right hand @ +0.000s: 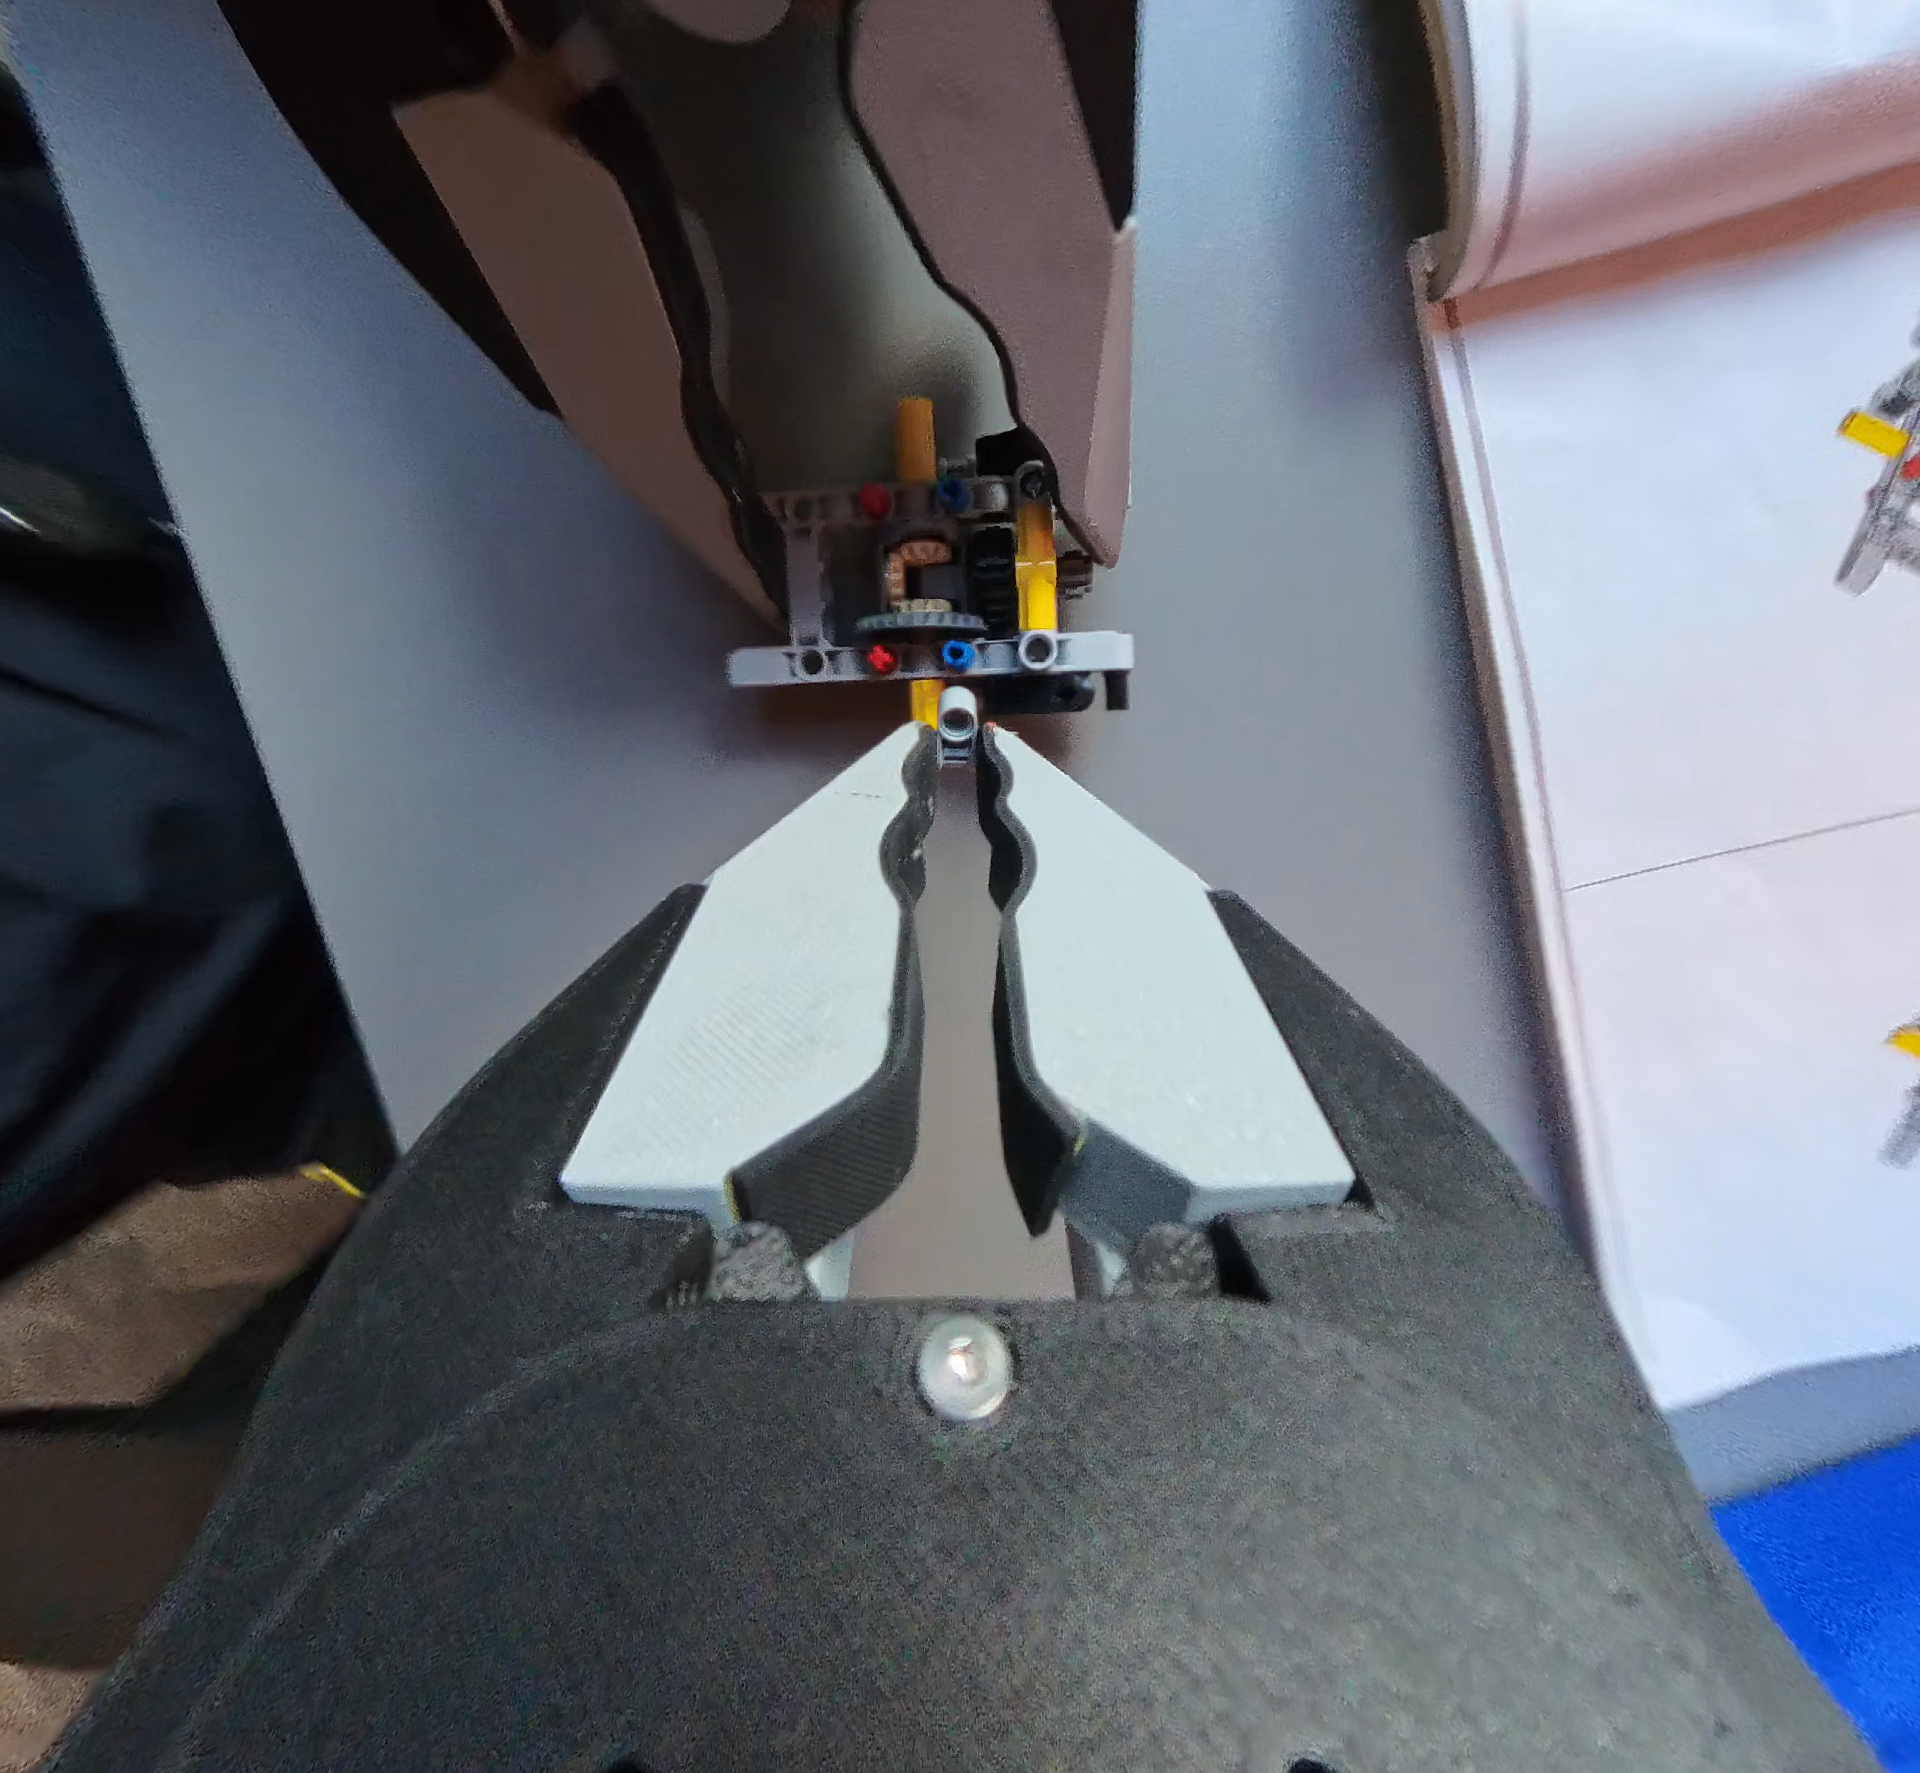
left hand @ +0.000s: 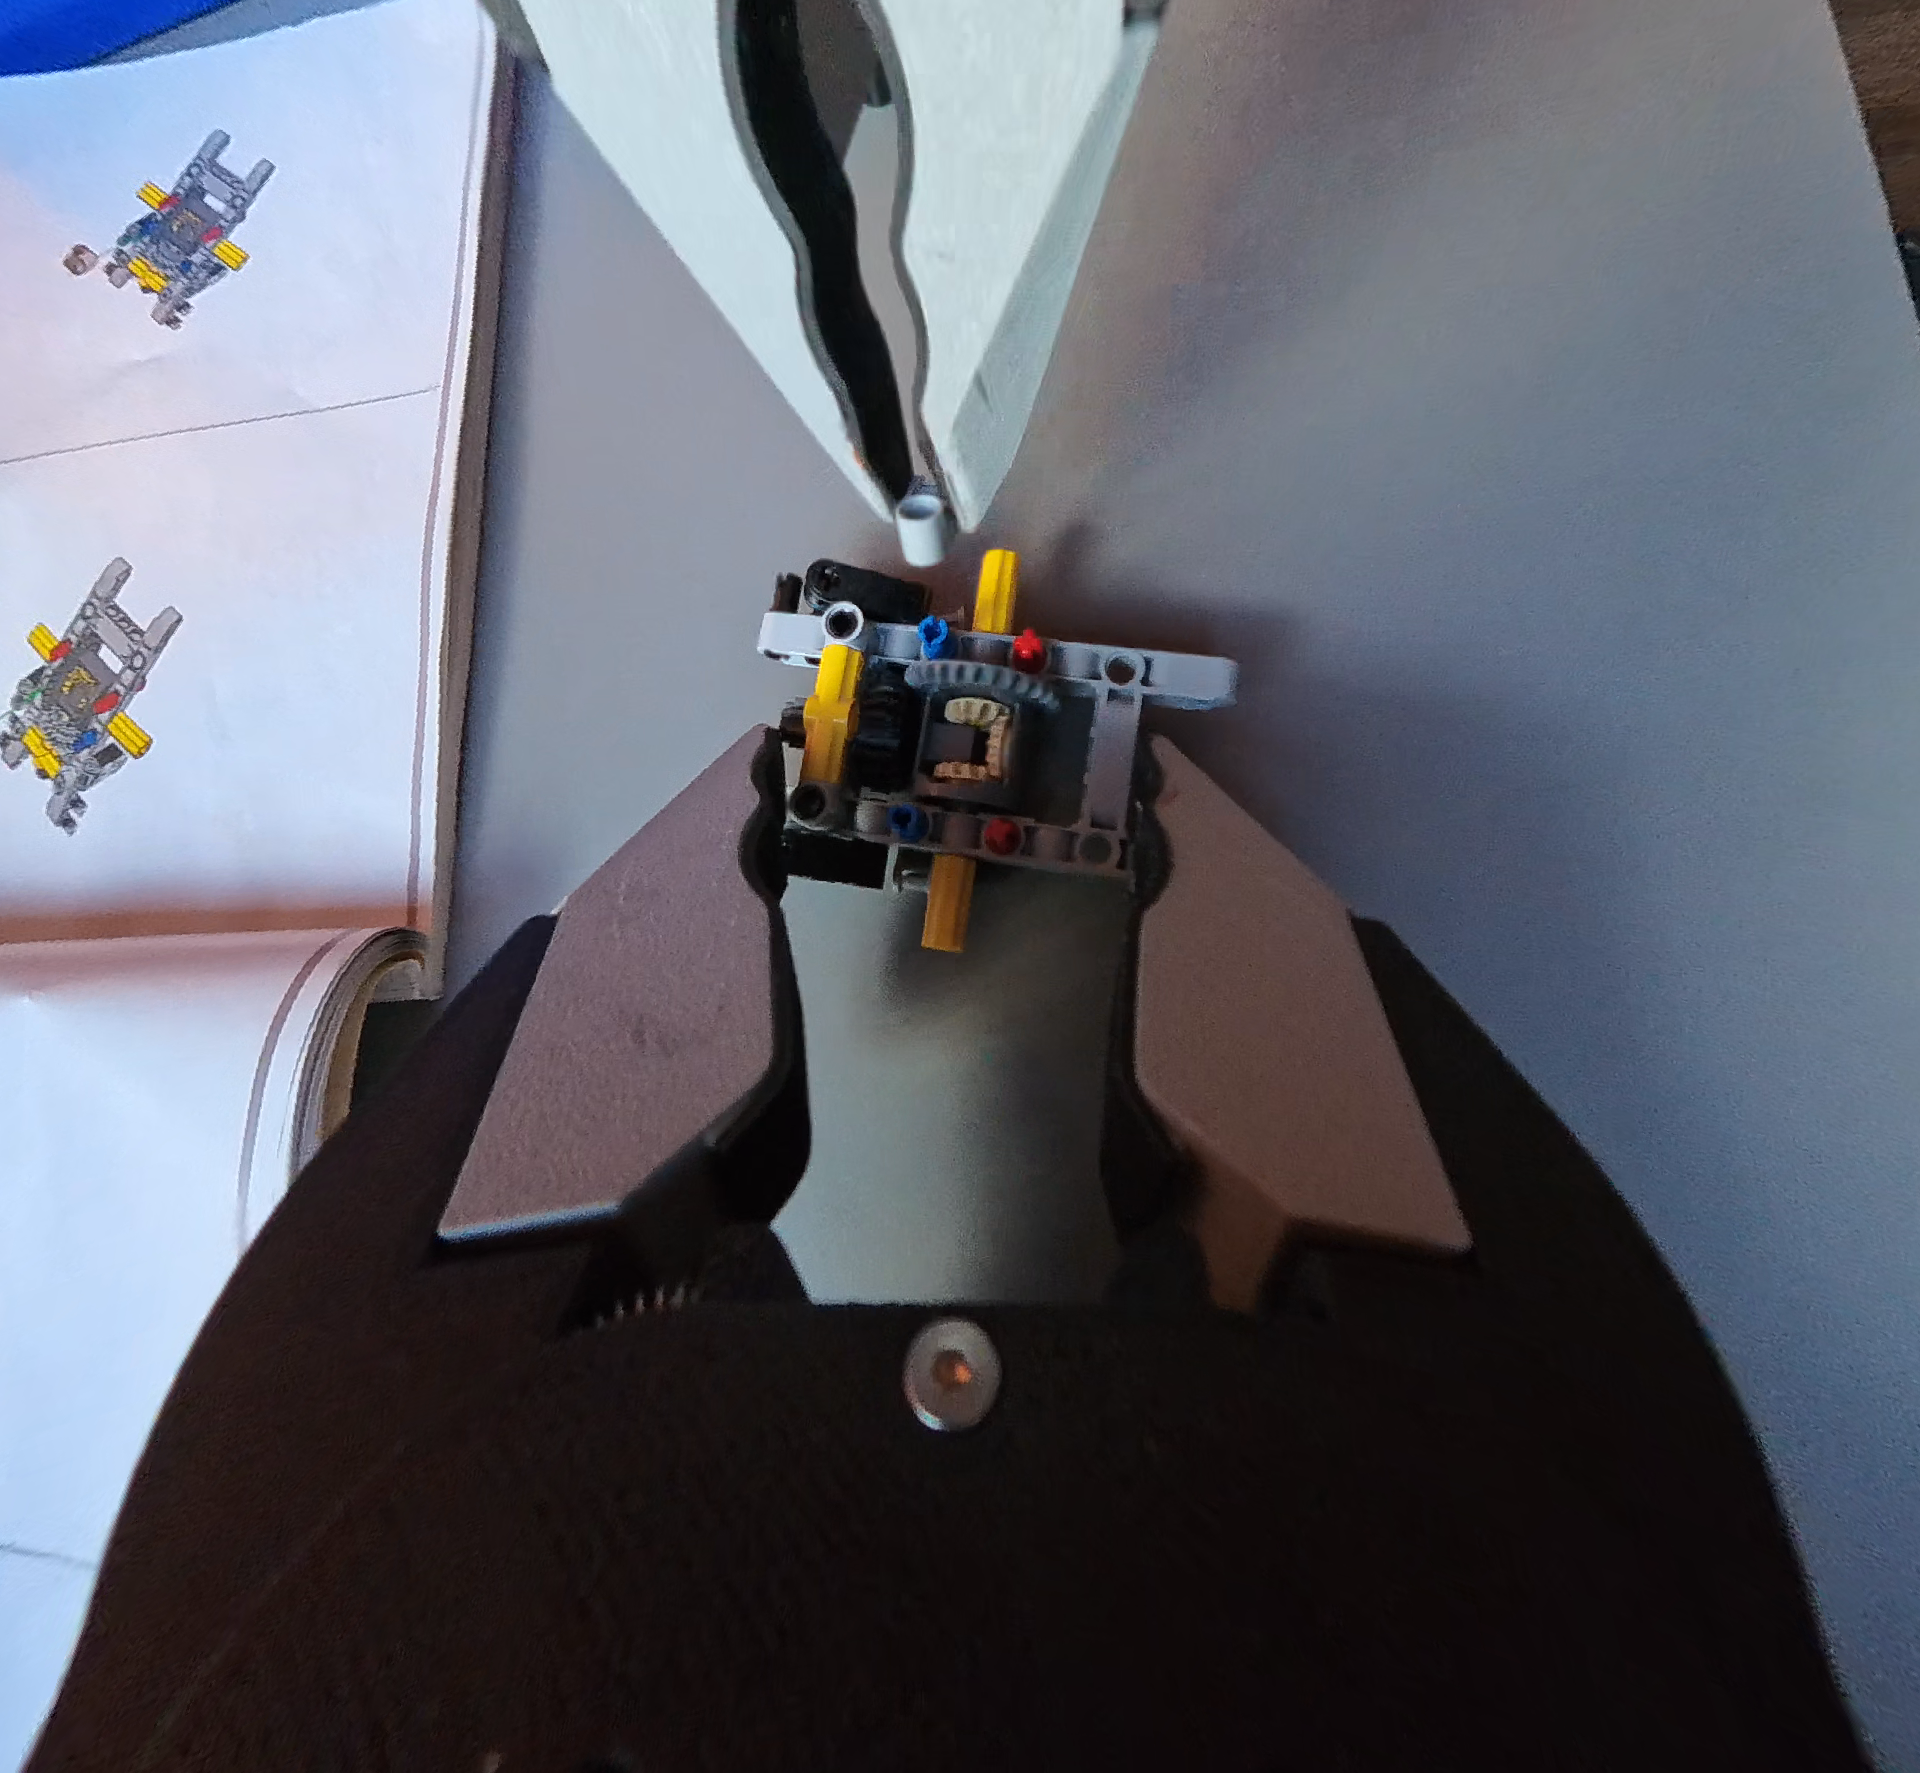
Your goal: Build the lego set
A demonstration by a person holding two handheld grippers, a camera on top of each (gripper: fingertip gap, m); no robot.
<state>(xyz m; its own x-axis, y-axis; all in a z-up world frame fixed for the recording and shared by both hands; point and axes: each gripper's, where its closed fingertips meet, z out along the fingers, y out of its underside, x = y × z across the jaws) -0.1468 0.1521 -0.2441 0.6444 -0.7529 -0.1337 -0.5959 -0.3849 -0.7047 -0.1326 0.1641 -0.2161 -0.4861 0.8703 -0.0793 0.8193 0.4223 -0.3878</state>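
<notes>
Open instruction booklet (left hand: 239, 497) with printed build diagrams at 9 o'clock on grey table (left hand: 1455, 476).

Left gripper (left hand: 956, 804) clamps grey plastic brick gear assembly with yellow axles (left hand: 966, 736) at side frames, centre view. Likely light, rigid; pins could pop off.

Right gripper (right hand: 957, 749) at 12 o'clock pinches small grey plastic bush (right hand: 957, 721), slippery, just beside yellow axle (left hand: 997, 591).

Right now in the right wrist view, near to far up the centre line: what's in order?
right gripper → small grey tube piece pinched at its tips → grey brick assembly → left gripper clamping it.
</notes>
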